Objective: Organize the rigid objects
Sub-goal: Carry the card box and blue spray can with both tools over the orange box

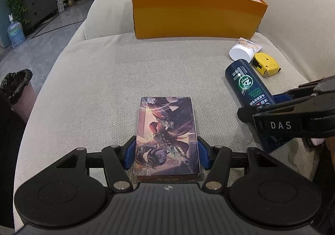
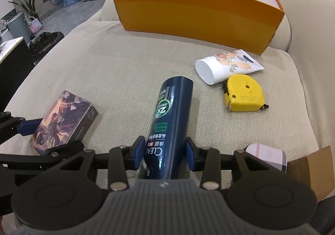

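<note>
A card box (image 1: 165, 136) with dark fantasy art lies flat on the beige sofa cushion (image 1: 94, 88). My left gripper (image 1: 166, 144) is shut on it, blue pads pressed on its two long sides. In the right wrist view the same card box (image 2: 62, 117) sits at the left, with a blue fingertip (image 2: 27, 127) of the left gripper against it. A dark blue bottle (image 2: 173, 109) lies on its side, and my right gripper (image 2: 165, 147) is shut on its near end. From the left wrist view, the bottle (image 1: 247, 86) and right gripper (image 1: 272, 109) are at the right.
An open orange box (image 1: 196, 14) (image 2: 188, 14) with a white inside stands at the back of the cushion. A white tube (image 2: 224, 67) and a yellow tape measure (image 2: 242, 93) lie just beyond the bottle. A brown cardboard piece (image 2: 309, 172) is at the right edge. A bin (image 1: 16, 86) with a black bag stands left of the sofa.
</note>
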Demonstrator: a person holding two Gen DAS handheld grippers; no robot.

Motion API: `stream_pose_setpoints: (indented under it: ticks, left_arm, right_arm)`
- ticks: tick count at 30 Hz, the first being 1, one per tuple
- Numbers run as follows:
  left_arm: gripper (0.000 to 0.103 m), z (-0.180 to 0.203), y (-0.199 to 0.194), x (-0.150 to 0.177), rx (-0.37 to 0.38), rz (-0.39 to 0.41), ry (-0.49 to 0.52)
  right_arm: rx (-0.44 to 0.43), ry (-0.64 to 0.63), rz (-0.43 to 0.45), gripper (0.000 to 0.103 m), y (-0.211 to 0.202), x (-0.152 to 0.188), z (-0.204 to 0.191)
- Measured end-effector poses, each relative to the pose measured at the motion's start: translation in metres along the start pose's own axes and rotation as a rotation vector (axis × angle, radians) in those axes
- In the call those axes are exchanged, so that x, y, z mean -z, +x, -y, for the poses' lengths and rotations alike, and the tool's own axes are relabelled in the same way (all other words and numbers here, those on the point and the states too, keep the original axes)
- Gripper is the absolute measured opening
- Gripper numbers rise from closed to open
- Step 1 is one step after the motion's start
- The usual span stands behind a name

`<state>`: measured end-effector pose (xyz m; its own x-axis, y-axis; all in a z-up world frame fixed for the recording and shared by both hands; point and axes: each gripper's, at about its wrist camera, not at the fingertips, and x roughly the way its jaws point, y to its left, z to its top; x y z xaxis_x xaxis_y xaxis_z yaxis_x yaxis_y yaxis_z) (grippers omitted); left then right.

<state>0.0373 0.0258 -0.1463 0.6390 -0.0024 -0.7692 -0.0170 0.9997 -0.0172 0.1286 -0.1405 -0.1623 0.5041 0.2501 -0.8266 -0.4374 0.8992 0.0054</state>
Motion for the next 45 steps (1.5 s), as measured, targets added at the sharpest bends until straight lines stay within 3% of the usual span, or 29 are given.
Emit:
stream_pose_setpoints:
  ticks: [21,34,45]
  left_arm:
    - [0.066,-0.018,-0.032,-0.011,0.003,0.048,-0.004]
    - [0.066,-0.02,-0.048,-0.058,0.039,0.111,0.037]
    - [0.066,-0.015,-0.039,-0.107,0.054,0.157,0.085]
  right_arm:
    - [-0.014,-0.046,0.012,0.036,-0.024,-0.007,-0.004]
    - [0.0,-0.038,0.114,0.036,-0.058,-0.041,0.014]
    - [0.034,-0.113,0.185,0.036,-0.075,-0.076,0.034]
